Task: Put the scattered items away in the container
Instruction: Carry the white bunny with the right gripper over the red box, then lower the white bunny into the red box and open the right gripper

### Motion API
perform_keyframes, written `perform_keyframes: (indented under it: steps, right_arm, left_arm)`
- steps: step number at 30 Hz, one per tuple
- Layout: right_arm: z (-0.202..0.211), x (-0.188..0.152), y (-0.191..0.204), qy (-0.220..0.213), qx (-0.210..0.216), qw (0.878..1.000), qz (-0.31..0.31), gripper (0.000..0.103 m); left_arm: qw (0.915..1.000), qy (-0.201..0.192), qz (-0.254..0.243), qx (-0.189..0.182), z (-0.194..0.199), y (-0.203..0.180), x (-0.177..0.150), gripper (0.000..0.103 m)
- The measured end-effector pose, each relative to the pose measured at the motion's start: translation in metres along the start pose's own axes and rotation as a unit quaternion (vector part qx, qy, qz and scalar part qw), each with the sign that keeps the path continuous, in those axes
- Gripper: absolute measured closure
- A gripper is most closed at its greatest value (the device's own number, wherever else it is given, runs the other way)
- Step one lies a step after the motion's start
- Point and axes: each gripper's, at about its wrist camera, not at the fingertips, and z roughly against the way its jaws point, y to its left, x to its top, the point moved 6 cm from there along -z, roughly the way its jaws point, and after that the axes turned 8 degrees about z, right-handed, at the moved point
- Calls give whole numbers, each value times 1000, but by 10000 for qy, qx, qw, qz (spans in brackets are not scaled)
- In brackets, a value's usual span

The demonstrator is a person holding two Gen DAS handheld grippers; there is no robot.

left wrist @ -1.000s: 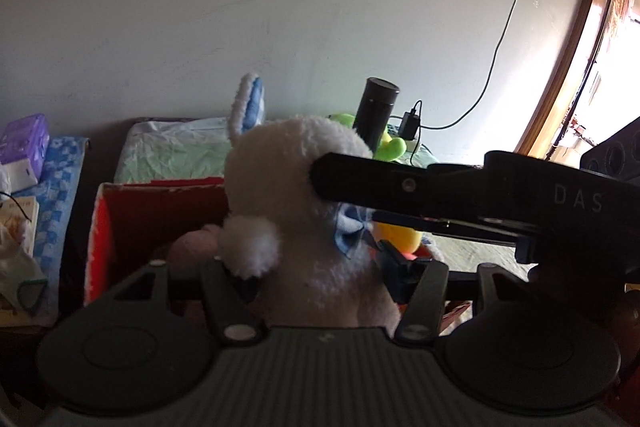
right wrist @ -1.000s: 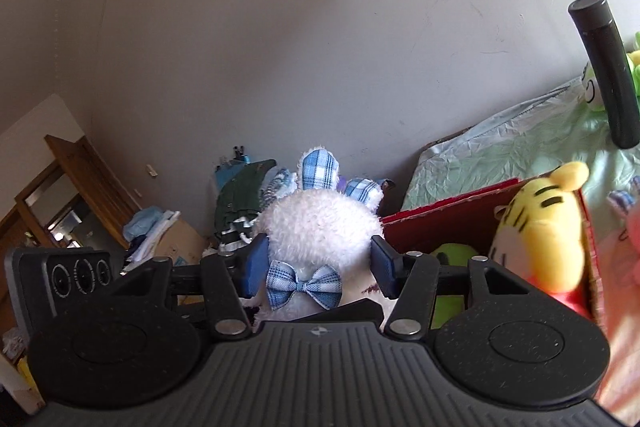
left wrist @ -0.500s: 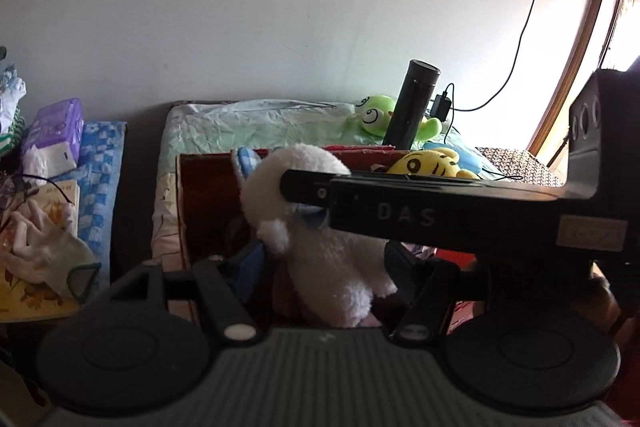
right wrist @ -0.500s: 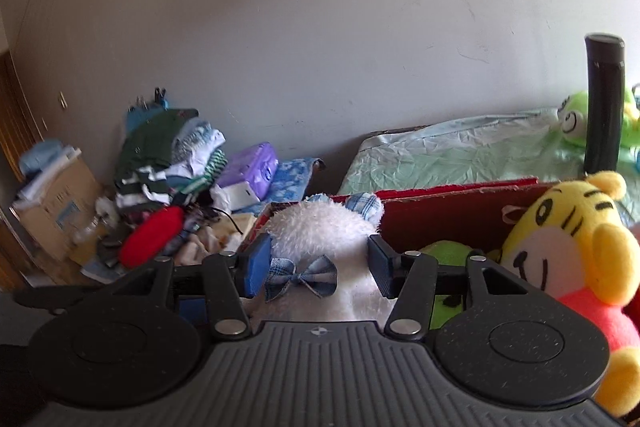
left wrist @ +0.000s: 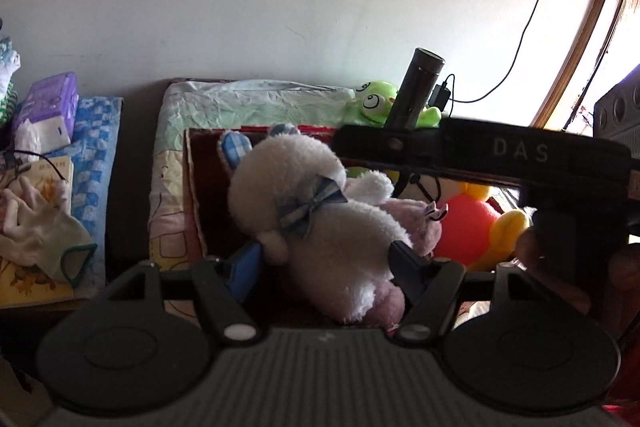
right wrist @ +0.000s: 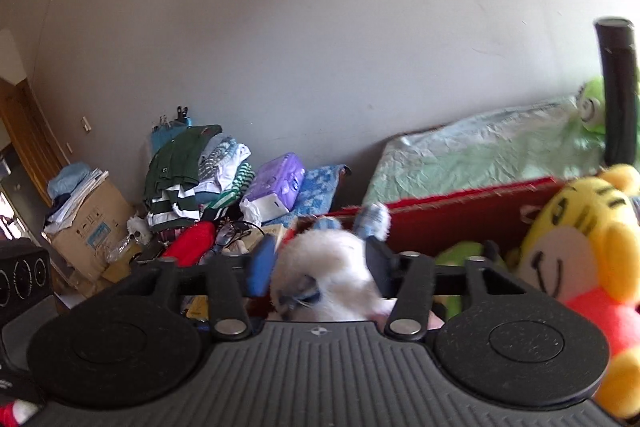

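A white plush rabbit (left wrist: 320,219) with blue checked ears and bow lies in the red box (left wrist: 196,179), on a pink plush (left wrist: 416,223). My left gripper (left wrist: 328,263) is open around the rabbit's lower body, fingers apart from it. My right gripper (right wrist: 320,267) stands around the rabbit's head (right wrist: 328,267), which fills the gap between its fingers; its body crosses the left wrist view (left wrist: 480,151). A yellow tiger plush (right wrist: 580,259) in a red shirt and a green plush (right wrist: 460,255) sit in the box. A green frog plush (left wrist: 376,103) lies behind the box.
A black flask (left wrist: 416,91) stands behind the box on a pale green sheet (left wrist: 248,103). Left of the bed are a purple tissue pack (left wrist: 48,107), gloves (left wrist: 44,227), a book, folded clothes (right wrist: 192,171) and a cardboard carton (right wrist: 92,215).
The rabbit has gone down into the box and tipped onto its back. Both grippers have come lower with it, and the left gripper's fingers now stand wider apart.
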Motion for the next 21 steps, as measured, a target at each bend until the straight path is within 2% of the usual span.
perform_keyframes:
  steps: [2, 4, 7, 13, 17, 21]
  right_arm:
    - [5, -5, -7, 132, 47, 9995, -268, 78]
    - [7, -10, -10, 302, 51, 9988, -386, 86]
    - [-1, -21, -8, 596, 74, 9972, -437, 88]
    - [-14, -29, 5, 839, 263, 9953, -416, 86]
    - [-22, -32, 7, 963, 229, 9947, -292, 85]
    - [-25, -35, 6, 1006, 91, 9947, -174, 85]
  left_arm:
    - [10000, -14, 12, -61, 5, -1, 0, 31]
    - [9999, 13, 17, -128, 5, -1, 0, 31]
    - [9998, 160, 76, -66, -3, 2, -5, 31]
    - [9997, 228, 93, 60, -11, 6, -6, 31]
    - [9996, 197, -85, 207, -16, 2, -6, 31]
    - [9985, 203, -366, 362, -22, -4, -8, 25]
